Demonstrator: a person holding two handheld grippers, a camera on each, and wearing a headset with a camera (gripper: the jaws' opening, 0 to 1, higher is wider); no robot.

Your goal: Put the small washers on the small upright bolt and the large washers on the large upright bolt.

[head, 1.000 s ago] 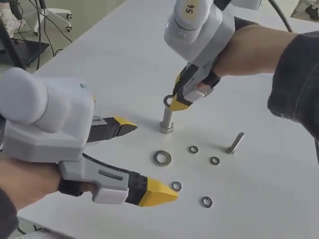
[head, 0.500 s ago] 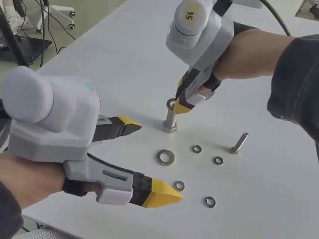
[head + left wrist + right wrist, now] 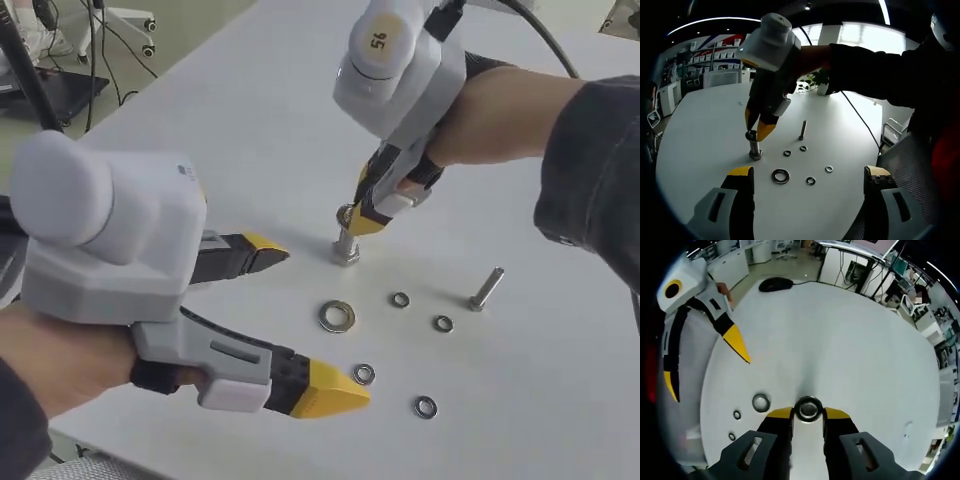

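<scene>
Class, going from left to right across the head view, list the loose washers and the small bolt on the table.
loose large washer, left small washer, far small washer, near small washer, right small washer, small bolt

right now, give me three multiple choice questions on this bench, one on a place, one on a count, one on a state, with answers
1. Where is the large washer that the right gripper holds?
A at the top of the large bolt
B over the small bolt
C at the table's edge

2. How many small washers lie loose on the table?
A two
B four
C six

3. How does the left gripper stand?
A shut on a washer
B shut on a bolt
C open, holding nothing

Answers:
1 A, the jaw tips pinch it right at the bolt's top.
2 B, four small rings lie apart.
3 C, its jaws stand wide apart.
</scene>
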